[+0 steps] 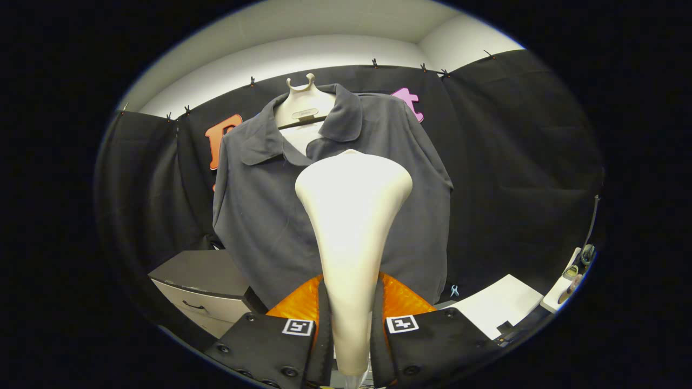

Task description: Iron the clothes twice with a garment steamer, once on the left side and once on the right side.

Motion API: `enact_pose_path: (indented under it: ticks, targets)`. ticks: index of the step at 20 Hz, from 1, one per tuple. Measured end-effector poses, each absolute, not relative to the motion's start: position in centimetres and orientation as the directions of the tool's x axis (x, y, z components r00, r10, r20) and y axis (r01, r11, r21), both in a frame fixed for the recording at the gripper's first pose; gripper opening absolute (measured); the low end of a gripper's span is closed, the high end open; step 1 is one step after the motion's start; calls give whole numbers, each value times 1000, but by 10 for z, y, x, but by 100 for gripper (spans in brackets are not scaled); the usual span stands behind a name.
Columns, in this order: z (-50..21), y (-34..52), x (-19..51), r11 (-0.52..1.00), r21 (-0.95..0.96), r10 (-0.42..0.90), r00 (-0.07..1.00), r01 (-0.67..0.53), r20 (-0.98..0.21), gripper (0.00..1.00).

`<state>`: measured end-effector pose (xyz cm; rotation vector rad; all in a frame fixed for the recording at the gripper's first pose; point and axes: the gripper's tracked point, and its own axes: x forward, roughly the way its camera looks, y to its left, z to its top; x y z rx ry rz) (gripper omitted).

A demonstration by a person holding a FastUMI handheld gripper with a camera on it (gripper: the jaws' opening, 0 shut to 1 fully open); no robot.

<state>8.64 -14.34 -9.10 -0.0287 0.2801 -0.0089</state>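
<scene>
The gripper point(350, 324) is clenched on the garment steamer point(351, 227). The steamer's head rises in front of the grey shirt point(259, 205), below its collar.

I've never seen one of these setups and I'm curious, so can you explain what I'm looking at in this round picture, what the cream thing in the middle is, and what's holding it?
The picture comes from a fisheye camera riding on a hand-held gripper, looking forward along its two fingers. There is no robot arm; a person carries the tool.

The cream shape between the fingers is a garment steamer. Both fingers press on its narrow handle, and its wide head points toward the clothing.

Beyond it, a dark grey polo shirt hangs on a pale hanger form against the booth's black cloth wall. The steamer head sits in front of the shirt's middle; I cannot tell whether it touches the fabric.

Lower down stand a grey drawer cabinet to one side and a white surface to the other.
</scene>
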Motion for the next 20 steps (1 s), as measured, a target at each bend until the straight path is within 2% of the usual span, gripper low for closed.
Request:
enact_pose_path:
  ticks: [6,11,20]
  targets:
    - [-34,-159,115,998,-45,39,977,-49,-209,35]
    - [2,-180,154,995,-92,27,987,-42,-159,35]
    - [-38,-200,207,994,-103,4,974,-27,-225,35]
